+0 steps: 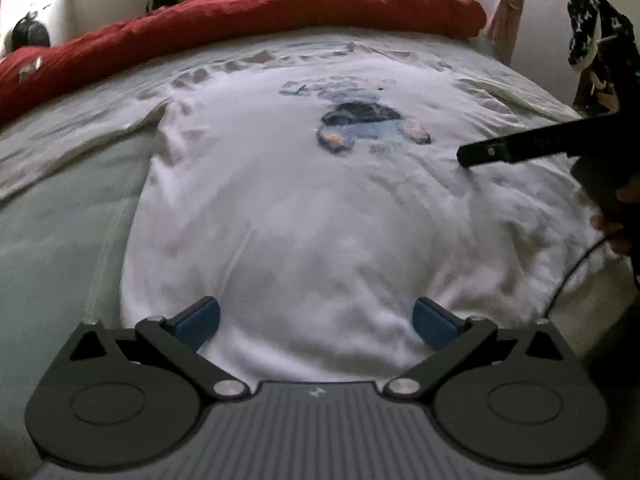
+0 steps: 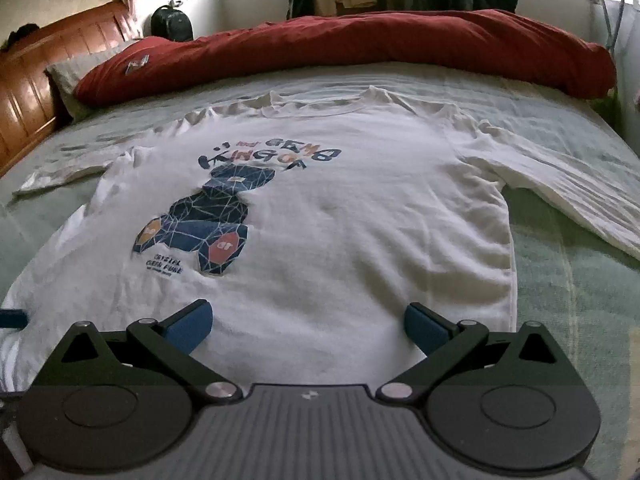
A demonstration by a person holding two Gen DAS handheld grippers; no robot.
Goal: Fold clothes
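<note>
Both grippers' fingers stand wide apart, left gripper point(image 1: 316, 322) and right gripper point(image 2: 306, 326) holding nothing above the hem. White shirt point(image 2: 340, 216) lies flat on the bed point(image 2: 560, 280), sleeves spread, no fold visible; all folding remains.

Both my wrist cameras look low and close across the white shirt point(image 1: 304, 216) toward the red duvet point(image 2: 360, 40), my left from the shirt's left hem, my right nearer its right side; both share the print.
</note>
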